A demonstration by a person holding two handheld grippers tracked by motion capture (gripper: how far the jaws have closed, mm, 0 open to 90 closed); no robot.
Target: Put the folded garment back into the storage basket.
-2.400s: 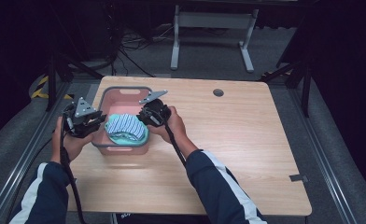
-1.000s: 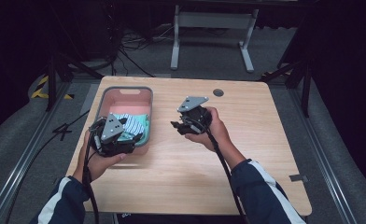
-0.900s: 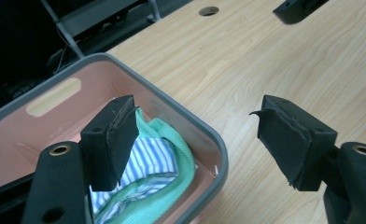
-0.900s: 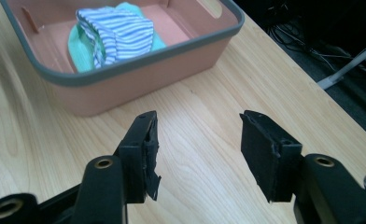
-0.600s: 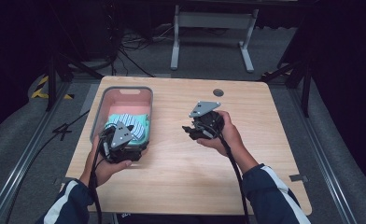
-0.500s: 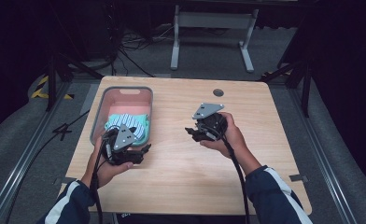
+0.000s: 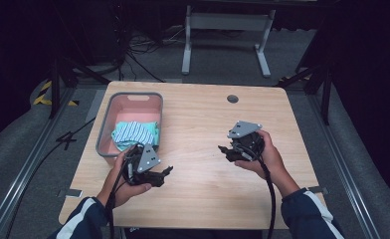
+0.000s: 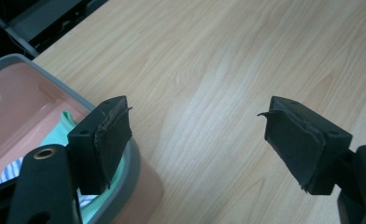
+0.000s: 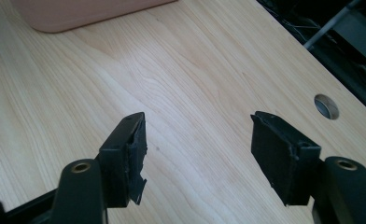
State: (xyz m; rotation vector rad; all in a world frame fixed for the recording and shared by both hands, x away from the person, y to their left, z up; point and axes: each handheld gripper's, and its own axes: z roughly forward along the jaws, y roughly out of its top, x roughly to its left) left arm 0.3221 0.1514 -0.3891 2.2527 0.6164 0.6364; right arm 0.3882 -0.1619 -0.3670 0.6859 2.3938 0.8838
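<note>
Honestly nothing readable anywhere in these. No words, labels, brand marks or numbers on the light wooden surface (image 7: pixel 198 129), none on the grey-rimmed pink plastic tub (image 7: pixel 133 102) at its left side, and none on the striped white-and-teal cloth (image 7: pixel 133 133) lying in that tub. The only sign-like thing is the yellow-and-black hazard striping (image 7: pixel 46 93) on the floor just left of the tub, and it carries no lettering.
</note>
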